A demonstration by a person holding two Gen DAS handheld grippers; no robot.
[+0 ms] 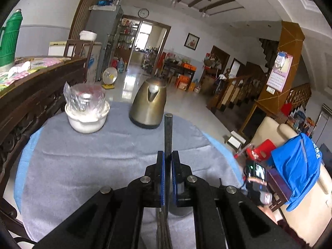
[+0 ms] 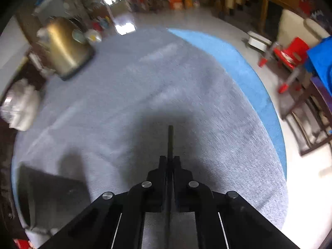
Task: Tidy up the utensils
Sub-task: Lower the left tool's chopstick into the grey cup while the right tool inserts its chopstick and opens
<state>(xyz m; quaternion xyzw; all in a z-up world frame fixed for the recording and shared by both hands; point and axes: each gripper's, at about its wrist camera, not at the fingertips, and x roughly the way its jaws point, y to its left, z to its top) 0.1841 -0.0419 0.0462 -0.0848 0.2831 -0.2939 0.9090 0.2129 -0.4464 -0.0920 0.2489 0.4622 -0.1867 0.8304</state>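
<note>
A thin dark rod-like utensil handle (image 1: pixel 168 132) is being gripped between the clenched pads of the left gripper (image 1: pixel 168 155), its long axis pointing straight ahead beyond the fingertips. A similar slim dark utensil (image 2: pixel 170 141) is being clamped by the right gripper (image 2: pixel 170 159), pointing ahead over the fuzzy grey cloth (image 2: pixel 145 95). Left of it, a flat dark tray (image 2: pixel 51 195) is lying. Farther ahead, a brassy metal kettle (image 1: pixel 148 103) and a white bowl (image 1: pixel 87 118) holding a plastic-wrapped glass are standing.

Both views are round fisheye pictures with black corners and strongly bent lines at the rim. The left wrist view is sharp and evenly daylit; light comes from a bright doorway (image 1: pixel 143 35) at the back and glares off the glossy floor (image 1: pixel 128 83). The right wrist view is smeared by motion blur, worst at the kettle (image 2: pixel 64 47) and the edges. A soft dark shadow (image 2: pixel 166 124) lies on the surface (image 2: pixel 207 95) ahead of the fingers (image 2: pixel 162 164).
</note>
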